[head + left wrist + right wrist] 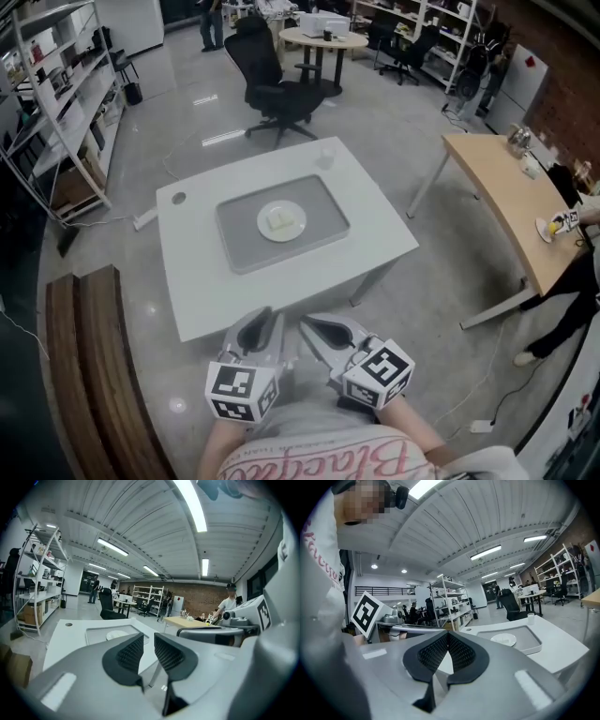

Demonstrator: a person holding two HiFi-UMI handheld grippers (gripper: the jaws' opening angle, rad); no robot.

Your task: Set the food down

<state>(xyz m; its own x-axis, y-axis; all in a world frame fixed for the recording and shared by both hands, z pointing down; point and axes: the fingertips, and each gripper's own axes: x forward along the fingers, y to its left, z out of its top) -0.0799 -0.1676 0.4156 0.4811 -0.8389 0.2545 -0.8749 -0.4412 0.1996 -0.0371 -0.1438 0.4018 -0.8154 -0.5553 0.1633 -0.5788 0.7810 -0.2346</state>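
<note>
A small pale piece of food [279, 218] lies on a white plate [282, 222] in the middle of a grey tray [323, 202] on the white table [192, 272]. Both grippers hang off the table's near edge, close to my body and well short of the tray. The jaws of my left gripper [268, 313] stand almost together with only a slit between them, and they are empty. My right gripper [306, 324] has its tips touching and holds nothing. The plate [116, 634] shows beyond the left gripper [149, 638]. The plate [504, 640] also lies right of the right gripper [448, 634].
A clear cup [326, 156] stands at the table's far edge. A black office chair [277, 86] is behind the table, a wooden bench [94, 356] at near left, shelving [56, 103] at far left. A wooden desk [506, 202] with a person beside it is at right.
</note>
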